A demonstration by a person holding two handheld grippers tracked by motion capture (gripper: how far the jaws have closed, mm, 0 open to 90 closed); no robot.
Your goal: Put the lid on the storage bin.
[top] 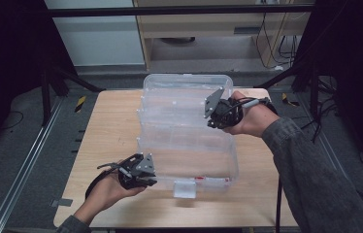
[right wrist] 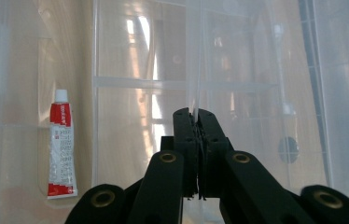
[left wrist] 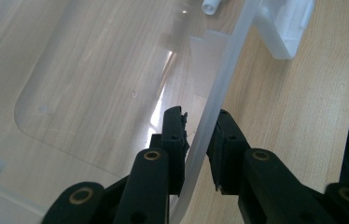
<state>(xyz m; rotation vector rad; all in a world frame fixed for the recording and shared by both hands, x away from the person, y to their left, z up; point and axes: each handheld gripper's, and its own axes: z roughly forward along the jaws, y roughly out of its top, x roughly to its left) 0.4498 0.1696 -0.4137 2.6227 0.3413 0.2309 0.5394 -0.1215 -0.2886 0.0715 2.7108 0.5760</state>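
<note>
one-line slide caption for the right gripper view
Right gripper shut on a thin clear divider inside the plastic box, red-and-white tube lying at left.

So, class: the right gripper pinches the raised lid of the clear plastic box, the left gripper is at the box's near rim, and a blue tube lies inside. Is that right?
Not quite: the tube is red and white, not blue, as the right gripper view shows. The rest holds: the right gripper pinches the raised lid of the clear plastic box, and the left gripper is at its near rim.
</note>
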